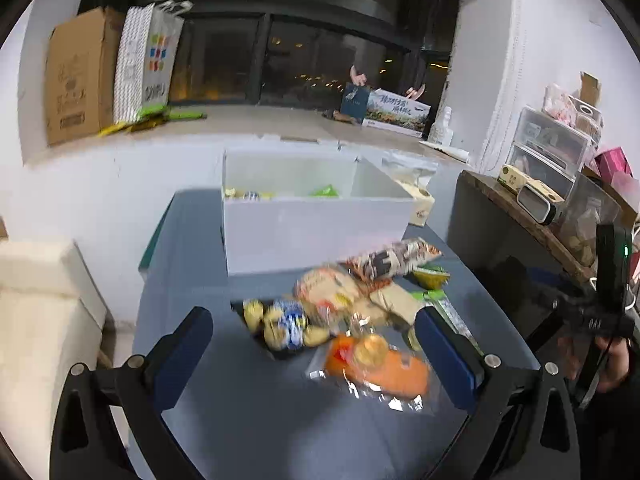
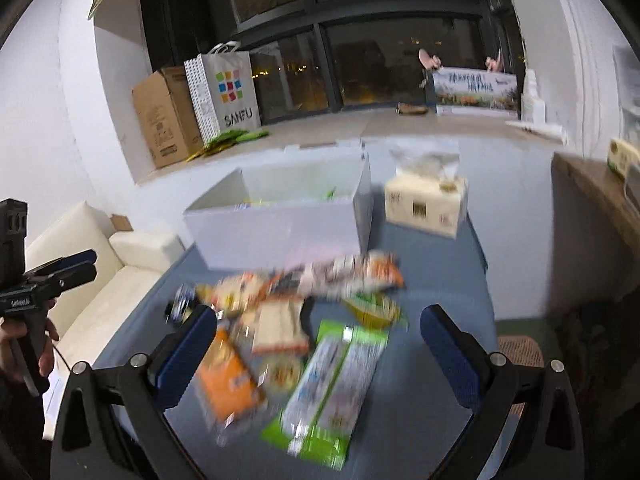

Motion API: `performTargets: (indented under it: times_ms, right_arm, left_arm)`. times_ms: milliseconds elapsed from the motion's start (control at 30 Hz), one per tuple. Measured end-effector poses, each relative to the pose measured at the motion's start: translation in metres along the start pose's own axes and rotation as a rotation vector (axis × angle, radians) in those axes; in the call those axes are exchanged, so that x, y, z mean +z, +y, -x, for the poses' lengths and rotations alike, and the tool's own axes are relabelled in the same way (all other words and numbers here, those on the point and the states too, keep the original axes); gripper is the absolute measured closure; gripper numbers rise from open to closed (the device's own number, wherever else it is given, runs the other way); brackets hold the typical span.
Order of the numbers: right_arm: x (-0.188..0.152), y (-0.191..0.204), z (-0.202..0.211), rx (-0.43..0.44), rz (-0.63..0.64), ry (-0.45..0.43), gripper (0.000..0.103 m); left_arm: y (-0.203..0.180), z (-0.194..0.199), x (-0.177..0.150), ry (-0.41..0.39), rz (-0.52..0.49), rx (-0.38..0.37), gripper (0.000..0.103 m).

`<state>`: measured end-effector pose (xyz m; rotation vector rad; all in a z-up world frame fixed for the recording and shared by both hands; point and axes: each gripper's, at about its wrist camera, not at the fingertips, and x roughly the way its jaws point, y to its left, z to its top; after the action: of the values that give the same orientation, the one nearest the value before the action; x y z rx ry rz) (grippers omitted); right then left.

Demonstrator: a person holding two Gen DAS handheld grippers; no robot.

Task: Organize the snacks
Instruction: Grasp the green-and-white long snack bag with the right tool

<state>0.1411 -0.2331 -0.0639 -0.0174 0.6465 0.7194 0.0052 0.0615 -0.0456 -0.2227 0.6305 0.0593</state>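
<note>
A pile of snack packets lies on the blue-grey table (image 1: 248, 420) in front of a white open box (image 1: 316, 232) that holds a few snacks. My left gripper (image 1: 316, 340) is open and empty above an orange packet (image 1: 380, 368) and a blue-and-yellow packet (image 1: 284, 324). My right gripper (image 2: 316, 340) is open and empty above a green-and-white packet (image 2: 336, 384), an orange packet (image 2: 228, 380) and a tan packet (image 2: 280, 328). A long patterned bag (image 2: 348, 276) lies nearest the box (image 2: 280, 232). The frames are blurred.
A tissue box (image 2: 428, 204) stands right of the white box. A cream sofa (image 2: 104, 280) is at the left, a wooden shelf (image 1: 532, 220) with clutter at the right. A cardboard box (image 1: 76, 76) and paper bag (image 1: 144, 60) stand on the window sill.
</note>
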Motion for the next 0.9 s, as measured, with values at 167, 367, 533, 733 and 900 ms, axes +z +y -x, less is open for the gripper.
performTargets:
  times_ms: [167, 367, 533, 733, 900]
  right_arm:
    - [-0.036, 0.000, 0.003, -0.039, -0.020, 0.078, 0.000]
    - [-0.055, -0.002, -0.022, -0.088, -0.018, 0.184, 0.000]
    - [-0.061, 0.006, -0.046, -0.121, 0.028, 0.257, 0.000]
    - [-0.062, 0.013, -0.077, -0.125, 0.062, 0.329, 0.000]
    - [-0.061, 0.012, -0.101, -0.165, 0.075, 0.385, 0.000]
  left_arm:
    - [-0.002, 0.002, -0.004, -0.001, 0.020, -0.013, 0.000]
    - [-0.004, 0.004, -0.003, -0.010, 0.016, -0.017, 0.000]
    - [-0.002, 0.004, -0.003, -0.008, 0.023, -0.015, 0.000]
    - [-0.001, 0.005, -0.004, -0.009, 0.022, -0.011, 0.000]
    - [-0.002, 0.005, -0.004, -0.004, 0.026, -0.014, 0.000]
